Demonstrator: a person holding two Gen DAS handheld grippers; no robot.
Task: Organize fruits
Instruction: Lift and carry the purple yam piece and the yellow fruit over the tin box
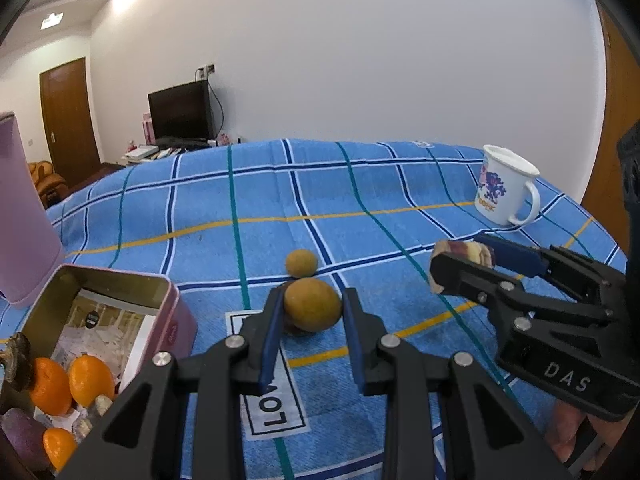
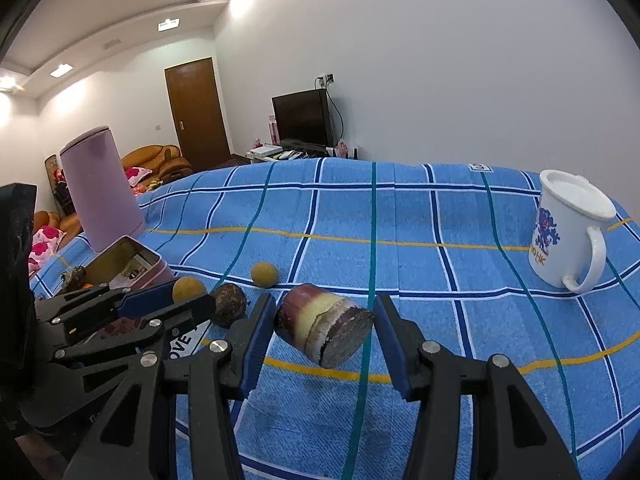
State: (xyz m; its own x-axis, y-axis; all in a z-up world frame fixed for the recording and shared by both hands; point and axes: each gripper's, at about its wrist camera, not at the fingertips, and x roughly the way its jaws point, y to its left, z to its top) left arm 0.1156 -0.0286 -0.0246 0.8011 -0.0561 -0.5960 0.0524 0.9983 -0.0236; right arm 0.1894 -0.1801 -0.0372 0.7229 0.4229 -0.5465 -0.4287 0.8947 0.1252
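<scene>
My left gripper [image 1: 310, 304] is shut on a tan round fruit [image 1: 312, 304] just above the blue checked cloth; it also shows in the right wrist view [image 2: 188, 289]. A second tan fruit [image 1: 301, 263] lies behind it. A dark brown round fruit [image 2: 228, 304] lies beside the left gripper. My right gripper [image 2: 324, 320] is shut on a purple and yellow sugarcane chunk [image 2: 324, 326], held above the cloth, also seen from the left wrist [image 1: 464, 252]. A pink tin box [image 1: 120, 300] at the left holds oranges [image 1: 90, 380] and purple pieces.
A white printed mug [image 1: 506, 188] stands at the far right of the table. A tall lilac canister [image 2: 100, 192] stands behind the tin at the left. A white label [image 1: 272, 396] is sewn on the cloth under my left gripper.
</scene>
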